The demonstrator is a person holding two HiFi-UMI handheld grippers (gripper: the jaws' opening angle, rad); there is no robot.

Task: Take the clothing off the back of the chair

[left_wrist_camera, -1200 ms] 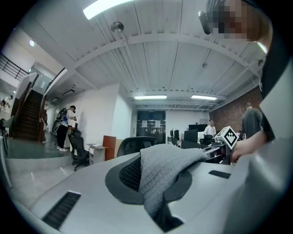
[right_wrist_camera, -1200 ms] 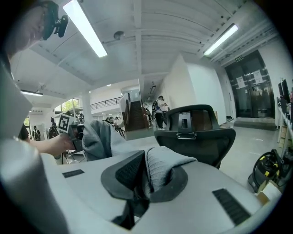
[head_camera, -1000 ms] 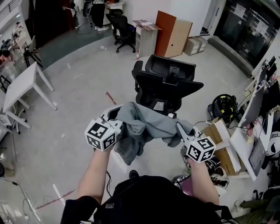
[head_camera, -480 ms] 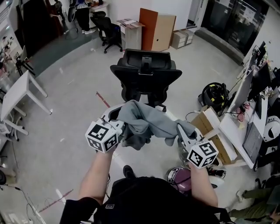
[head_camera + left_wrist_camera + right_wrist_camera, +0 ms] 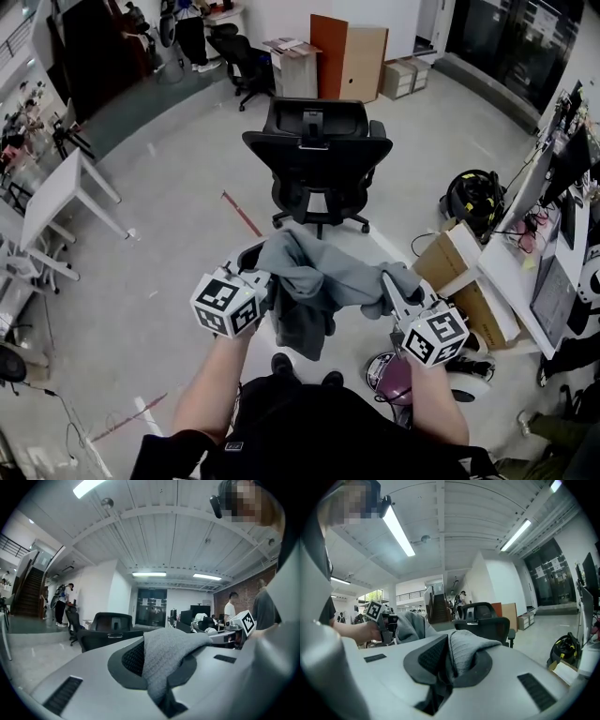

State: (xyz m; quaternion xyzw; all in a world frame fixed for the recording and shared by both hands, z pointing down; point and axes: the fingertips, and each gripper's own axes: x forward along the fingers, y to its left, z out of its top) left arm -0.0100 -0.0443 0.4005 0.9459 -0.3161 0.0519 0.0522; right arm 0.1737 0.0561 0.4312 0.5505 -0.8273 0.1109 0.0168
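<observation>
Head view shows the grey garment [image 5: 314,281] slung between the two tools at lower centre of the frame, clear of the black chair [image 5: 317,150] above it in the picture. The left gripper [image 5: 261,279] and the right gripper [image 5: 386,286] are each pinched almost closed on a fold of the cloth. It looks soft, light and limp, sagging in the middle, so bunched edges held well apart seem the sound hold; a thin fold could slip

The clothing [image 5: 314,281] is matt grey knit cloth (finely ribbed up close); the chair [image 5: 319,141] matt black plastic.
</observation>
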